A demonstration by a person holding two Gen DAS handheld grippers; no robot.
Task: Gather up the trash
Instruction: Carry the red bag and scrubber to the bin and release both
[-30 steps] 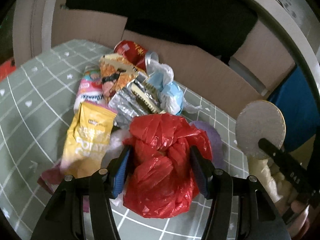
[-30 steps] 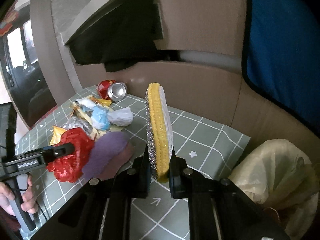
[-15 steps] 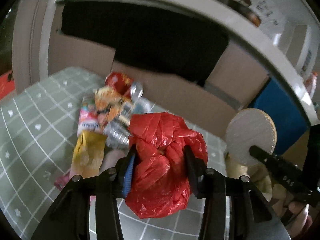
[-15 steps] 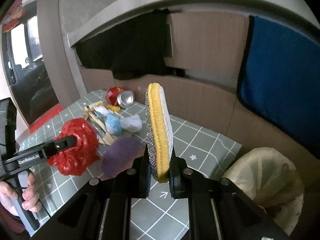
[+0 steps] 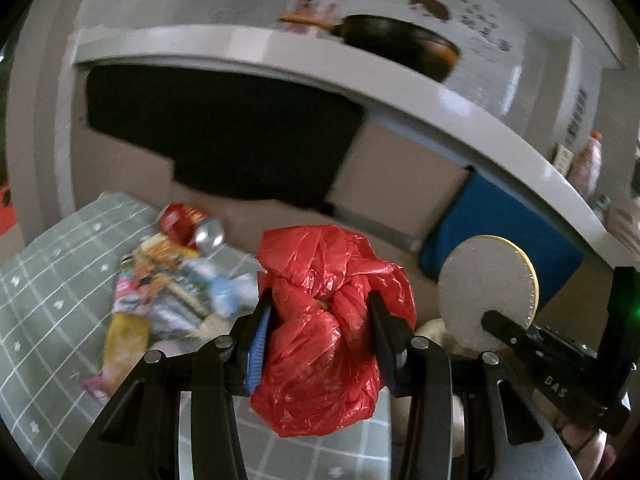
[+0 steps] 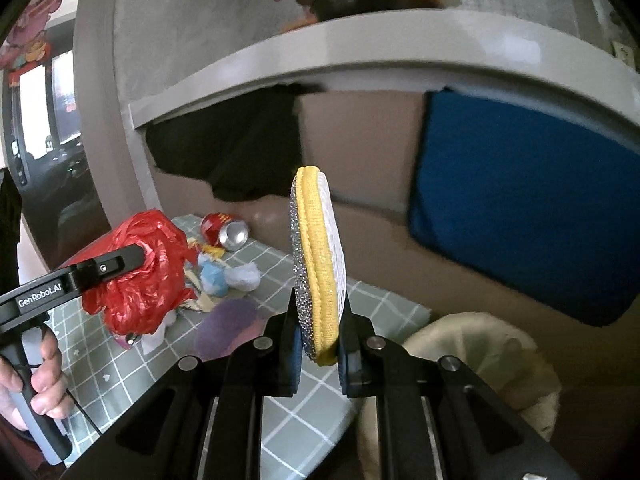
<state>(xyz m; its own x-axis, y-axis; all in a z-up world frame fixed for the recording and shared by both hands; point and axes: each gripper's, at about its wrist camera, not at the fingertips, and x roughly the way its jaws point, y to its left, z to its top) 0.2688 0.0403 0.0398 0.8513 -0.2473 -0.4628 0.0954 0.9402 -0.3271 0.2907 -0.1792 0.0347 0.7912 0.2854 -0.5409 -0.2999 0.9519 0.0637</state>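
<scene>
Here the left hand-held gripper (image 5: 320, 320) is raised above the counter (image 5: 48, 300), its jaws clamped on a crumpled red plastic bag (image 5: 324, 320) that bulges out between and beyond them. The right hand-held gripper (image 6: 318, 344) points forward and pinches a round scouring pad (image 6: 318, 264) upright on its edge. Only the right wrist view shows the person's left hand (image 6: 36, 384) wrapped round the handle and a pale bag-lined bin (image 6: 480, 348) just beside the counter. Wrappers (image 5: 160, 300) and a red can (image 5: 188, 226) lie on the counter beyond the bag.
</scene>
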